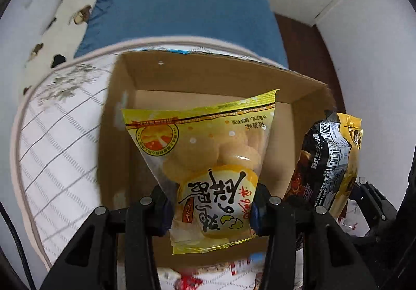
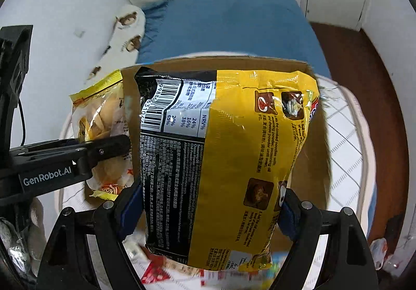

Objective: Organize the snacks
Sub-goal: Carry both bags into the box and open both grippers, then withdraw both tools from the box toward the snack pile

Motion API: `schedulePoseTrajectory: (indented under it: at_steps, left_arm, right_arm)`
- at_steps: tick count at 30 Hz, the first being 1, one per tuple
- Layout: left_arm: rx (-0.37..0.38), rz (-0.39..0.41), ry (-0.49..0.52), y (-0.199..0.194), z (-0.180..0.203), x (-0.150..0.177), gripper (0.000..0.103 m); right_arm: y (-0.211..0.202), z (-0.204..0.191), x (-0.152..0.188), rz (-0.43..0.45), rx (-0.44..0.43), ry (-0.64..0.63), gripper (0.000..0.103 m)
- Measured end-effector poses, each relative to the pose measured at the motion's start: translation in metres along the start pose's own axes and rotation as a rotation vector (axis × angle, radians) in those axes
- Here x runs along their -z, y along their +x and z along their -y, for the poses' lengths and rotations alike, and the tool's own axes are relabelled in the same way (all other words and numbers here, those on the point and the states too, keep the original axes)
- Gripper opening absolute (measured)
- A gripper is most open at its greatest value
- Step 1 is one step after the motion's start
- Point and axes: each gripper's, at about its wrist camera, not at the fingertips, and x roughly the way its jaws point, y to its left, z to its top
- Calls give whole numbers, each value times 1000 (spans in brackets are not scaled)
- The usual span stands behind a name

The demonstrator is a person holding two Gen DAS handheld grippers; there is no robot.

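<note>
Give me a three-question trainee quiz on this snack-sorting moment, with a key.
1. True or false: the cardboard box already holds several snack packs.
2. Which gripper grips the black-and-yellow noodle packet?
A. left gripper
B. right gripper
3. Fill in: the yellow pastry bag, clamped by the left gripper, hangs over the open ____.

Key: 1 false, the visible box floor is bare; 2 B; 3 box.

black tongs, blue pads, silver screws, possibly white glove
</note>
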Motion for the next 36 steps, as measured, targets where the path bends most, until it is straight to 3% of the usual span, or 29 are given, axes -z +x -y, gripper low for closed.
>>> schedulePoseTrajectory:
  at_steps: [6, 13, 15, 17, 18, 24, 36]
  left_arm:
    - [-35, -97, -13, 57, -10, -41, 42]
    - [-56, -147, -10, 88, -14, -52, 45]
    - [-50, -137, -21, 88, -17, -53, 67]
    - [-39, -125, -22, 85, -18, -51, 82]
    - [-46, -115, -20, 82, -19, -49, 82]
    - [-100, -39, 2, 60, -13, -32, 82]
    - [-155, 191, 36, -33, 4, 46, 82]
  right_arm:
    - [68, 18, -37, -96, 31, -6, 87]
    - [116, 32, -51, -200, 16, 0, 87]
    - [124, 34, -54, -199, 39, -16, 90]
    - [125, 30, -56, -194, 63, -22, 100]
    - [125, 31, -56, -194, 58, -20, 100]
    - [99, 40, -43, -152, 80, -5, 100]
    - [-24, 35, 16, 54, 148, 41, 100]
